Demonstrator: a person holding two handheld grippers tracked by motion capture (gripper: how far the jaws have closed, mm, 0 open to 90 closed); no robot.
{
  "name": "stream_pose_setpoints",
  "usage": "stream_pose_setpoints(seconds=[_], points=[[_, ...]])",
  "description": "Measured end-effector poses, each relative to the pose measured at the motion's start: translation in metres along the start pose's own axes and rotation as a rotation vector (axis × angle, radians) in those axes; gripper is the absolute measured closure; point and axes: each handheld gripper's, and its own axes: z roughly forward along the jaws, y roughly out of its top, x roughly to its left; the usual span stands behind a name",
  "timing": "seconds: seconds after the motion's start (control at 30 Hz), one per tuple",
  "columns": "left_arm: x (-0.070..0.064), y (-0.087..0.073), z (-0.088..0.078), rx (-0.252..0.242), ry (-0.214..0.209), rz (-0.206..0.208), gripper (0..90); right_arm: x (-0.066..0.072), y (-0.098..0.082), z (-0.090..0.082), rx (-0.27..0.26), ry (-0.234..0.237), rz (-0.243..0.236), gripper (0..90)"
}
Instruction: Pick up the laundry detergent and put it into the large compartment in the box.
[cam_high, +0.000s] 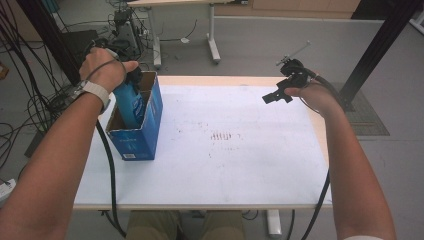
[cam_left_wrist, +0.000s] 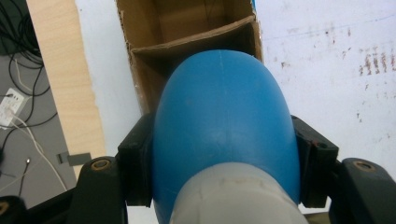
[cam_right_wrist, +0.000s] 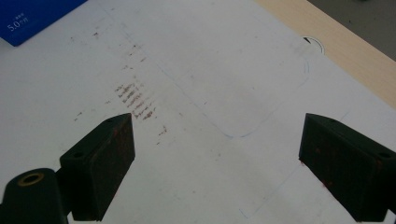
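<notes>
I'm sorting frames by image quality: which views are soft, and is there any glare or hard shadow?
High view: even, flat light, slightly soft, no hard shadows on the table. Left gripper view: the blue bottle sits very close and looks blurred, with a faint sheen; the cardboard box behind is sharper. Right gripper view: the near pads are soft, the stained white sheet clearer, no glare.

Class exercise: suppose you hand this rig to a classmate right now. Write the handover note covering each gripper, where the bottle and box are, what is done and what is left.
Left gripper: shut on the blue bottle, held above the near compartment of the blue cardboard box.
Right gripper: open, holding nothing, held above the white table cover at the right side.
Box: at the table's left edge, divider inside.
Done: bottle gripped and partly in the box.
Left: probably lower it fully, release, withdraw.
</notes>
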Motion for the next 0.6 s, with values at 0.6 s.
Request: stream_pose_setpoints(seconds=[0.6], points=[[0.0,0.0,0.023,0.012,-0.001,-0.006,37.4,0.002,0.0,0.003,0.009,0.0,-0.002,10.8]])
